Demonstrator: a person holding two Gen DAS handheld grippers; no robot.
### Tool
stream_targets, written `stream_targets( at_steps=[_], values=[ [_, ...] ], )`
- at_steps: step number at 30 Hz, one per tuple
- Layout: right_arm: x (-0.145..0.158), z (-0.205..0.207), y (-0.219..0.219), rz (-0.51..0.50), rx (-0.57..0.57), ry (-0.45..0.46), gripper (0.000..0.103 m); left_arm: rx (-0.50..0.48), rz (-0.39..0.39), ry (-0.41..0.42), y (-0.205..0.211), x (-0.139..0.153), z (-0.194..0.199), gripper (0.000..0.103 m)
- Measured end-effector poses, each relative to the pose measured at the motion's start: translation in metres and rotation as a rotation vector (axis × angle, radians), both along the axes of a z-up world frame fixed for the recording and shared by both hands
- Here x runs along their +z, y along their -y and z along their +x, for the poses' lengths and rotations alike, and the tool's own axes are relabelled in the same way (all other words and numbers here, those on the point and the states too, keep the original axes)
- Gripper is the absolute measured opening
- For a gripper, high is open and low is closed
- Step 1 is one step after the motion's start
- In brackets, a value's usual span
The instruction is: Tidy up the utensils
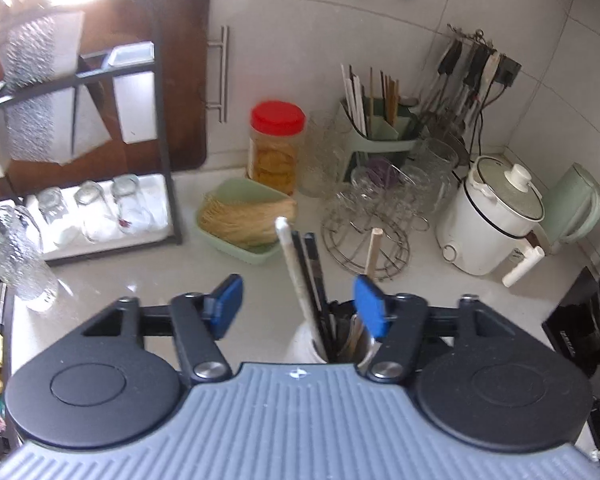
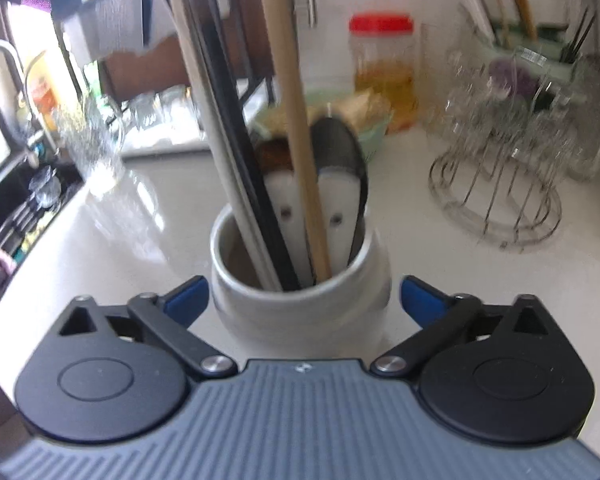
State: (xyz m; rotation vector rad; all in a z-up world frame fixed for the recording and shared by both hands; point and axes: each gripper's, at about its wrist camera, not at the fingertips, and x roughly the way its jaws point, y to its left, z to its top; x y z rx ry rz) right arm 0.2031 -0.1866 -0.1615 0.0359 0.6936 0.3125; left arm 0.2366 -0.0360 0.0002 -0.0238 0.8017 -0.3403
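White tiled wall [image 1: 300, 40], pale countertop [image 1: 140, 280], bright window glare top-left.

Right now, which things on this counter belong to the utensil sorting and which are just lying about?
Job:
white crock
wooden stick
black chopsticks
green caddy

Lying about:
red-lidded jar
noodle tray
glass rack
white cooker

One white holder [image 2: 300, 304], one red-lidded jar [image 2: 384, 72], two wire racks [image 1: 366, 240]

The left claw [image 1: 298, 306] gapes empty above a white pot [image 1: 306, 346] of upright utensils [image 1: 300, 280].
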Motion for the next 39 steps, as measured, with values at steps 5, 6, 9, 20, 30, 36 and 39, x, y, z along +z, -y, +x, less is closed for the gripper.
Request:
stream_targets(
  at_steps=[5, 6, 9, 20, 30, 36, 39],
  values=[
    [0.014, -0.003, -0.003, -0.028, 0.005, 0.042, 0.103, 0.043, 0.014, 0.029, -0.009, 0.009, -0.015, 0.075],
    [0.018, -0.005, -0.002, -0.024, 0.006, 0.049, 0.103, 0.053, 0.015, 0.037, -0.010, 0.013, -0.020, 0.076],
    [0.033, -0.012, 0.005, -0.004, -0.002, 0.065, 0.103, 0.081, 0.020, 0.065, -0.015, 0.022, -0.033, 0.084],
    [0.114, -0.065, 0.057, 0.058, -0.054, 0.165, 0.103, 0.235, 0.046, 0.150, -0.022, 0.052, -0.098, 0.089],
    [0.153, -0.136, 0.094, 0.093, -0.073, 0.213, 0.103, 0.293, 0.054, 0.173, -0.004, 0.050, -0.171, 0.099],
    [0.150, -0.174, 0.103, 0.100, -0.041, 0.209, 0.103, 0.325, 0.071, 0.154, 0.008, 0.037, -0.211, 0.100],
    [0.145, -0.188, 0.107, 0.111, -0.034, 0.190, 0.103, 0.347, 0.079, 0.144, 0.012, 0.030, -0.230, 0.100]
  ],
)
